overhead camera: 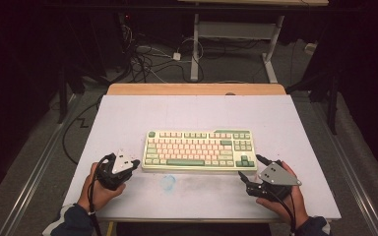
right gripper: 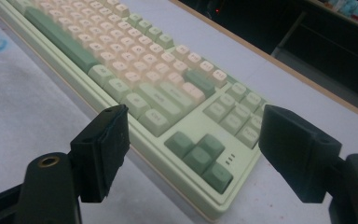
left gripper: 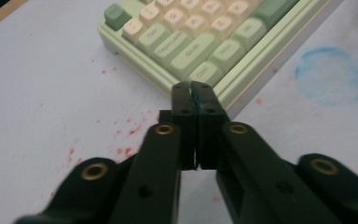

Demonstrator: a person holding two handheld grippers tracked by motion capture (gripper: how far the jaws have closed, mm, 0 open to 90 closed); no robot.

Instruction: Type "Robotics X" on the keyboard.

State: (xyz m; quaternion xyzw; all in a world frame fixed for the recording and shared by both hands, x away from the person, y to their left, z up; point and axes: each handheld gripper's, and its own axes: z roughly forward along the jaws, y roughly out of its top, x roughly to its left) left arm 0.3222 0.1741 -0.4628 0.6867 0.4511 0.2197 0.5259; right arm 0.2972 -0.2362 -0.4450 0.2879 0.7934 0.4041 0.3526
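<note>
white table (overhead camera: 128,118), keyboard (overhead camera: 198,149) lying flat

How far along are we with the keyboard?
Done: both grippers are at the keyboard. In hand: left gripper is shut, empty, at the near-left corner; right gripper is open, straddling the arrow-key corner without touching. Left: any grip or move; the keyboard lies flat on the table.

The table (overhead camera: 128,118) was evenly lit from above while the room around it lay dark. In the gripper views, the keyboard (right gripper: 135,70) blurred toward its far end, and the near jaws were soft.
</note>
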